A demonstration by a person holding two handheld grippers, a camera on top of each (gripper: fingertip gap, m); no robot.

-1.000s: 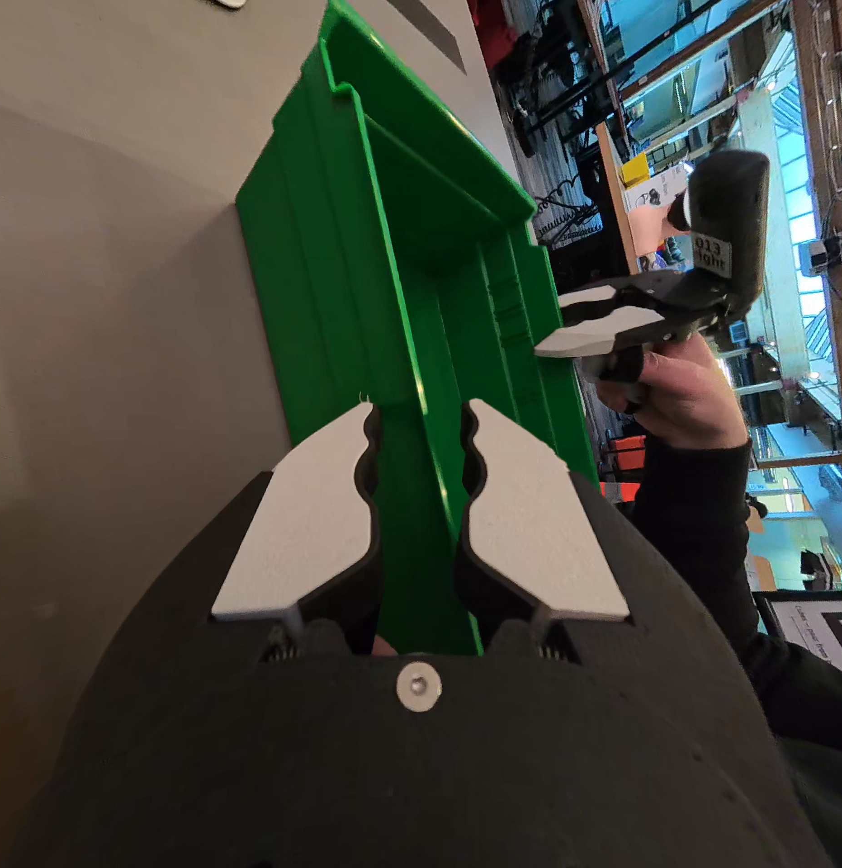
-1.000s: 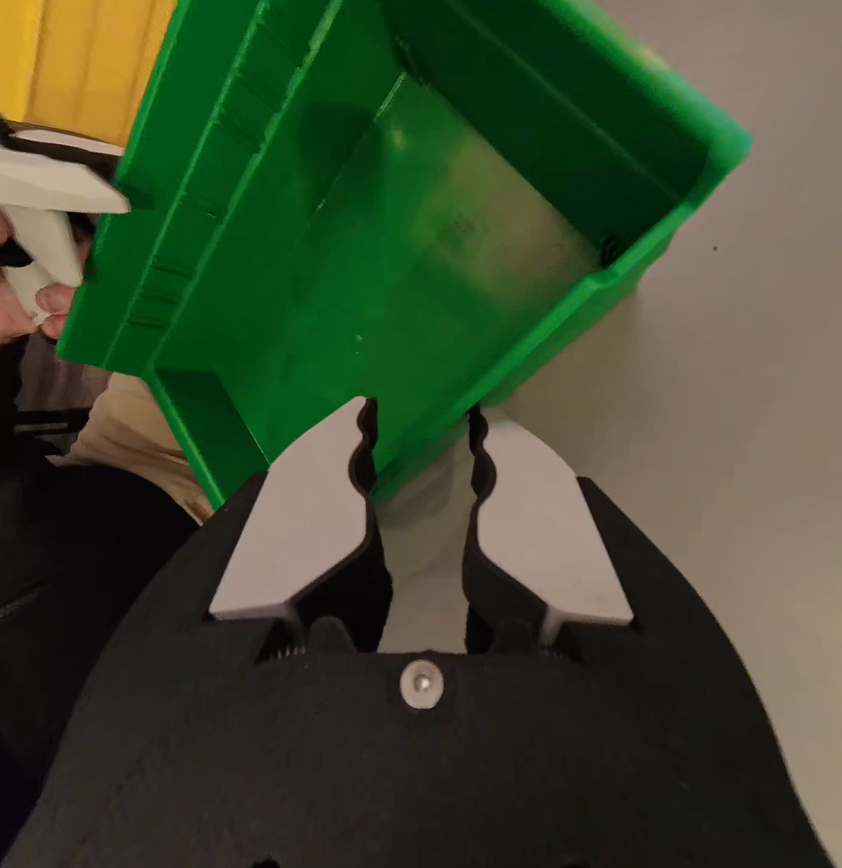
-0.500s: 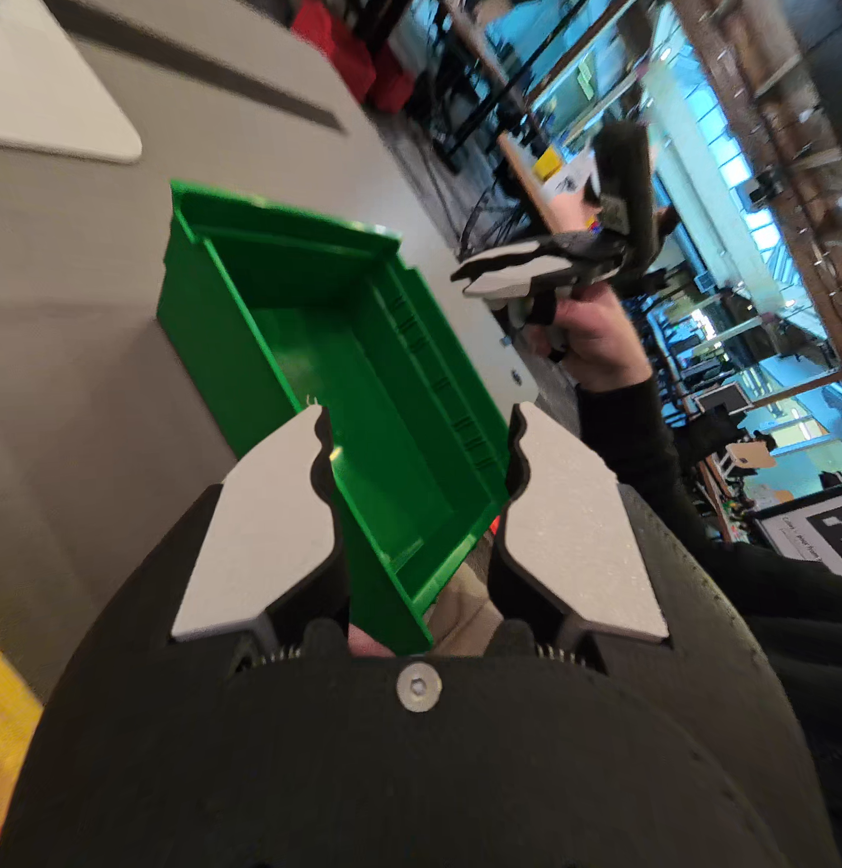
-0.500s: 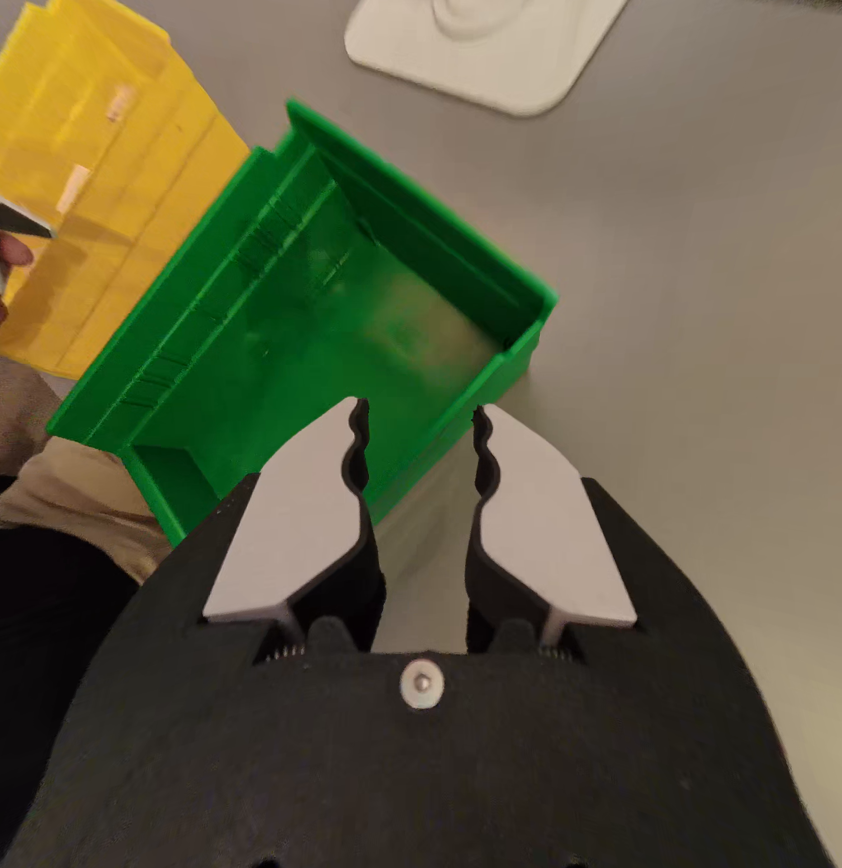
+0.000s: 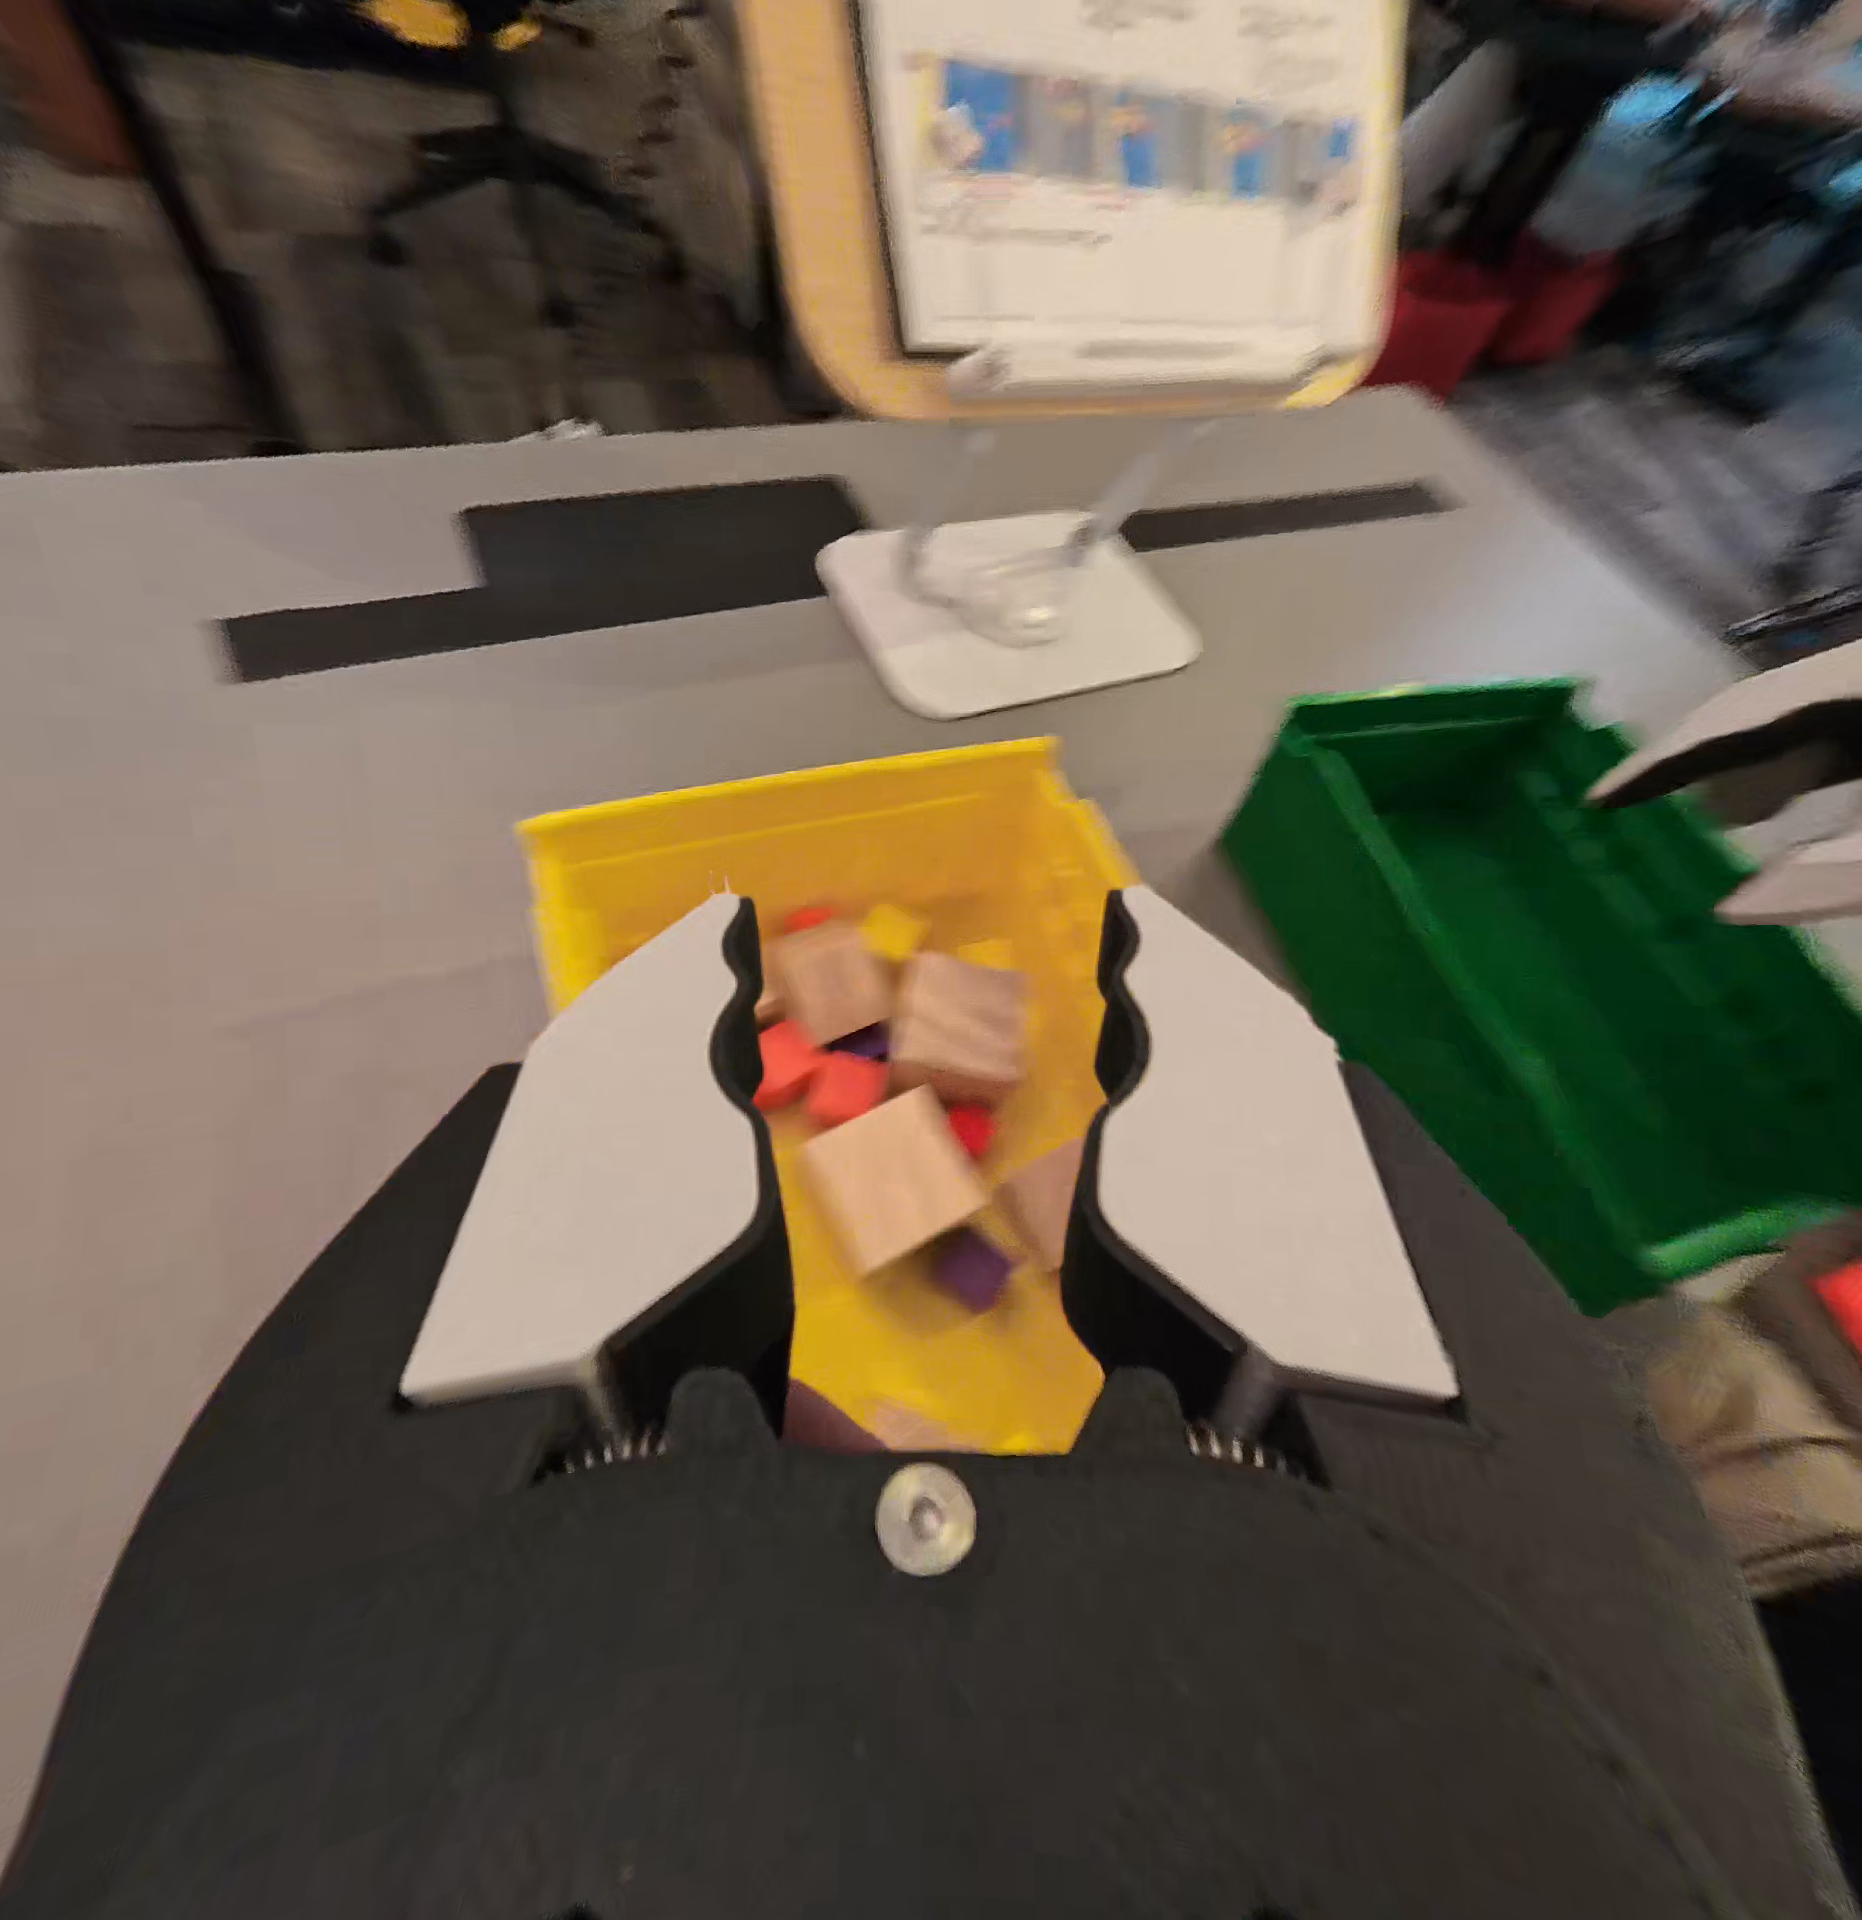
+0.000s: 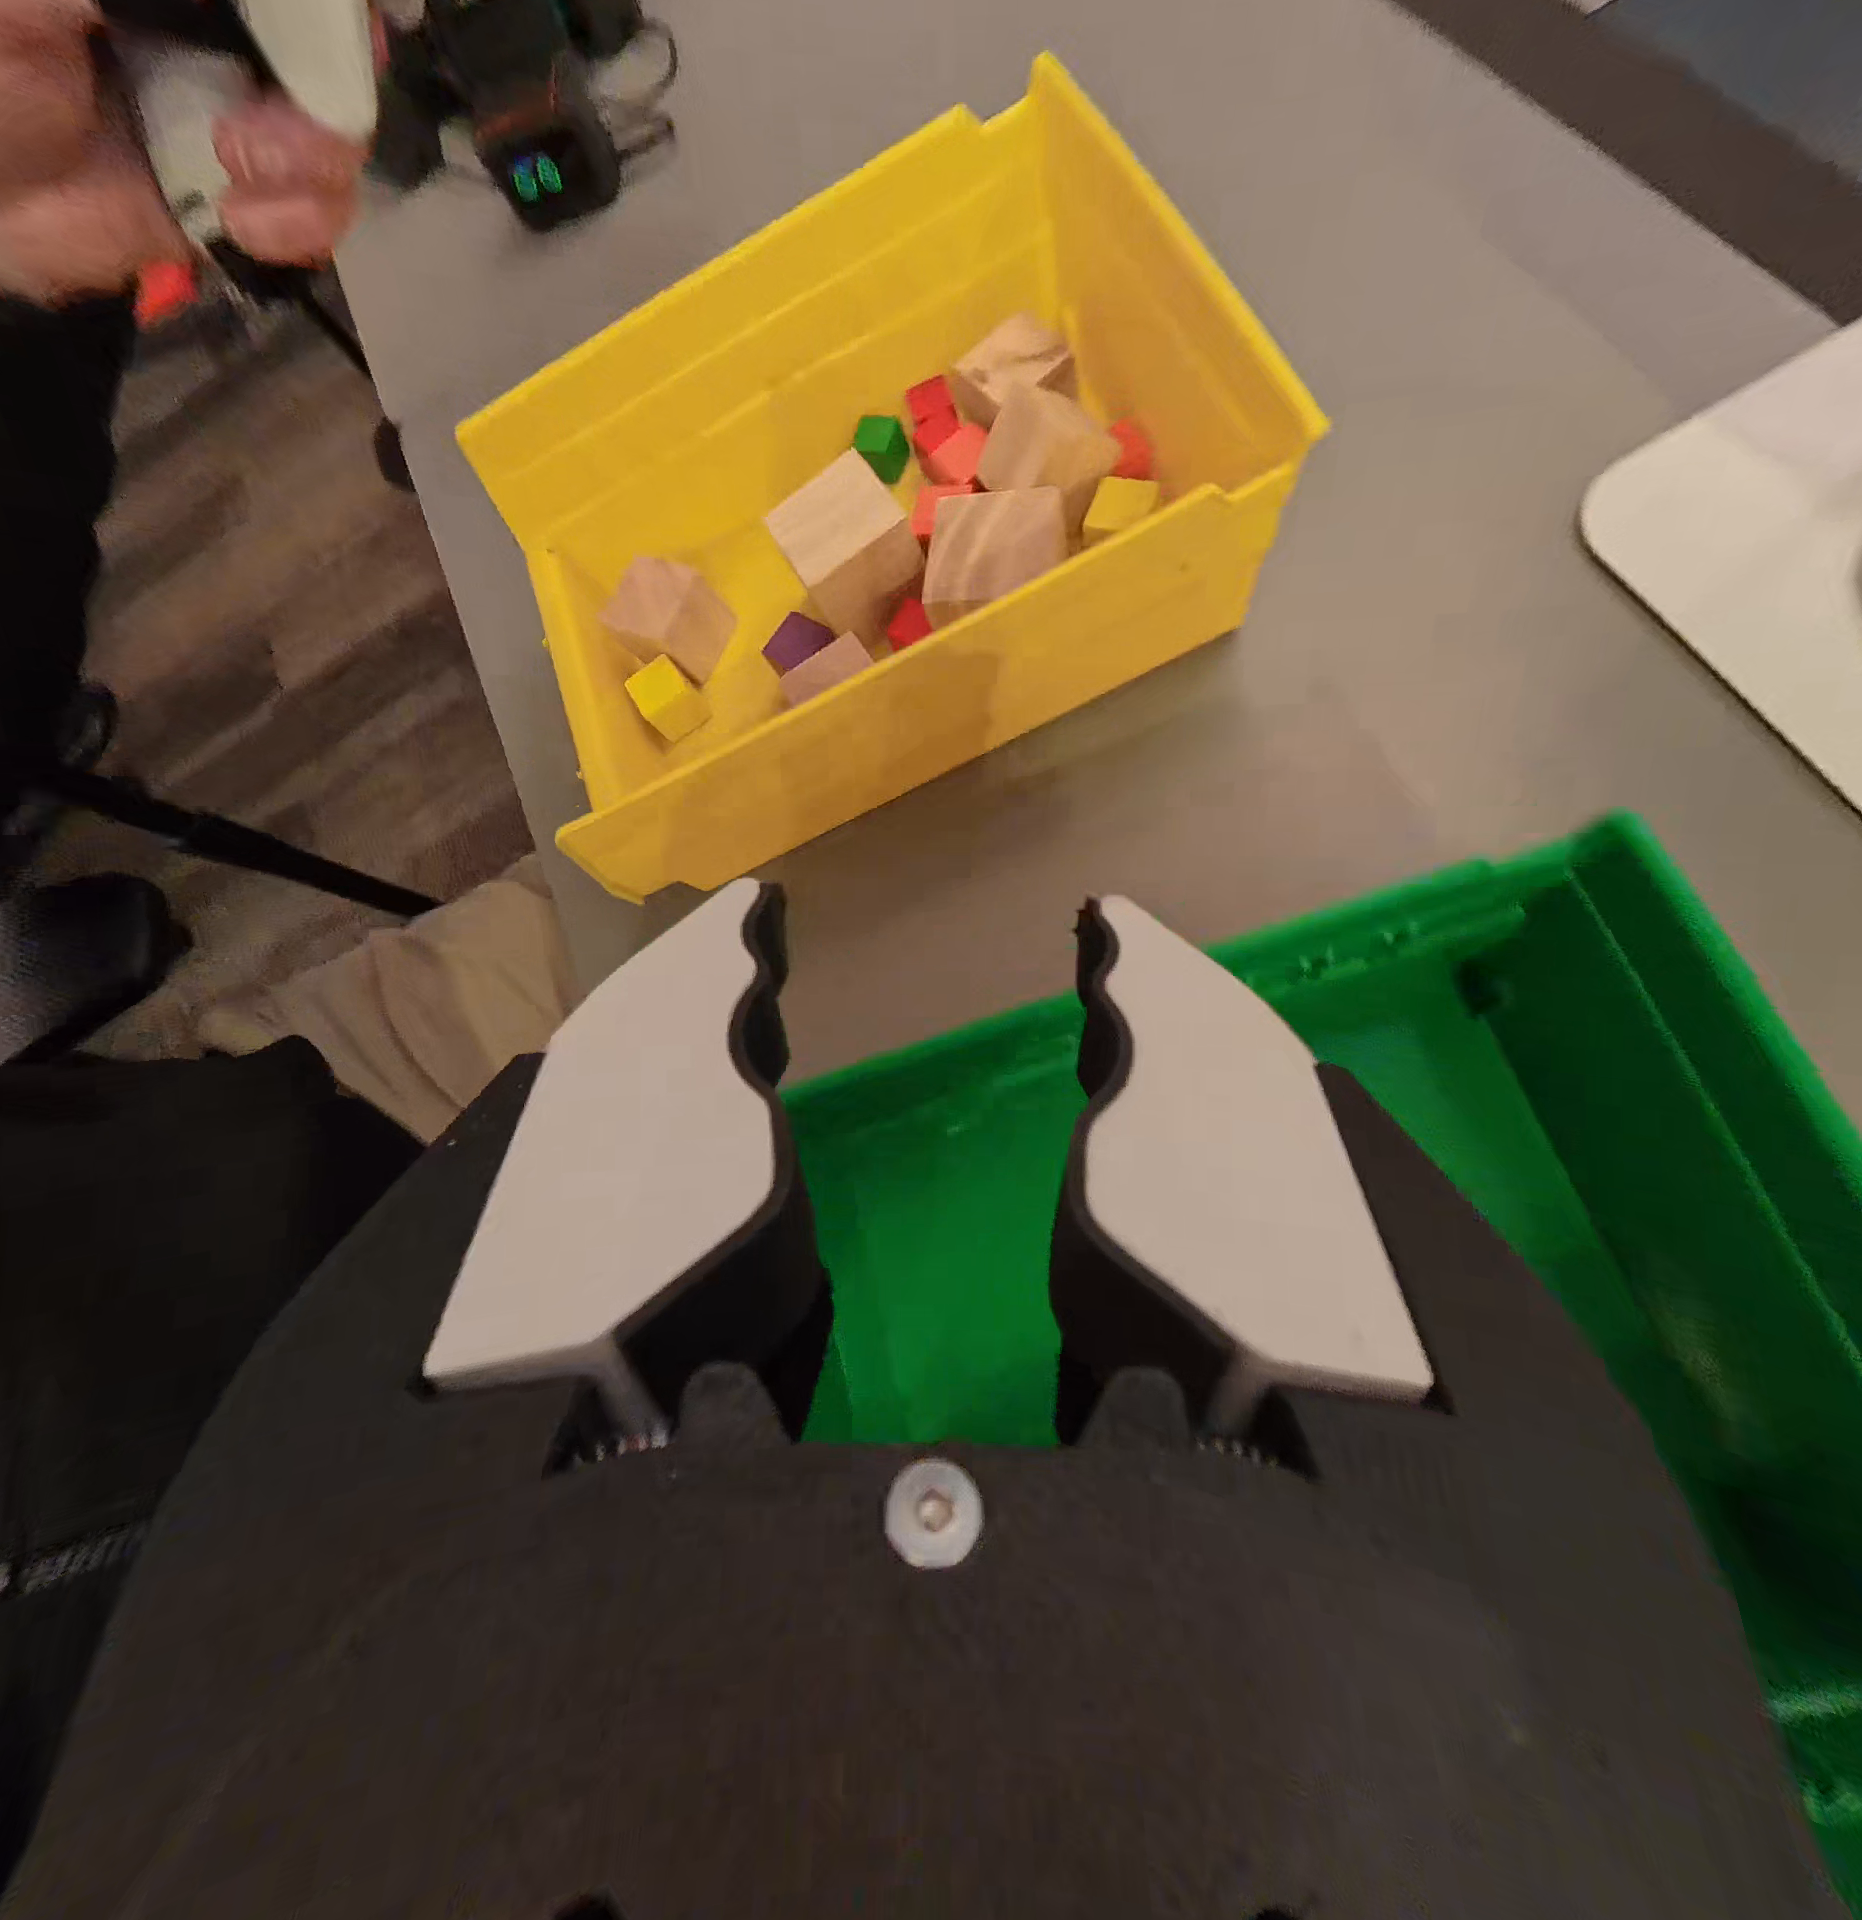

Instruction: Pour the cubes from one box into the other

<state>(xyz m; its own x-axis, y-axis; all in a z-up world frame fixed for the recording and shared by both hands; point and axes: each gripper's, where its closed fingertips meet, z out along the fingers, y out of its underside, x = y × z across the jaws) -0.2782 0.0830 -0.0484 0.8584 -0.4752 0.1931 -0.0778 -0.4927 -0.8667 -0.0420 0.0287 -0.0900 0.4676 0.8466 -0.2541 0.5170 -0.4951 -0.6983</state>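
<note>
**Over the bins: both grippers released, cubes in yellow**

Left wrist view. Centre frame, the left gripper (image 5: 922, 925) hangs with its jaws spread and nothing between them, directly over the yellow bin (image 5: 802, 821). The wooden and coloured cubes (image 5: 891, 1174) lie inside that bin. At right, the green bin (image 5: 1478, 966) sits upright on the grey table (image 5: 283, 831), just beside the yellow bin and apparently empty. The right gripper's fingertips (image 5: 1737, 748) enter at the right edge, above the green bin's far side.

Right wrist view. Lower centre, the right gripper (image 6: 927, 914) is likewise spread and empty, above the green bin's (image 6: 1633, 1091) near wall. The yellow bin (image 6: 906, 748) holds all visible cubes (image 6: 854, 540) in the upper centre.

Procedure, as judged: the transfer appears complete. Lift both grippers straight up, clear of the rims, so that neither bin is nudged. Confirm no cube remains in the green bin; part of its floor is hidden.
</note>
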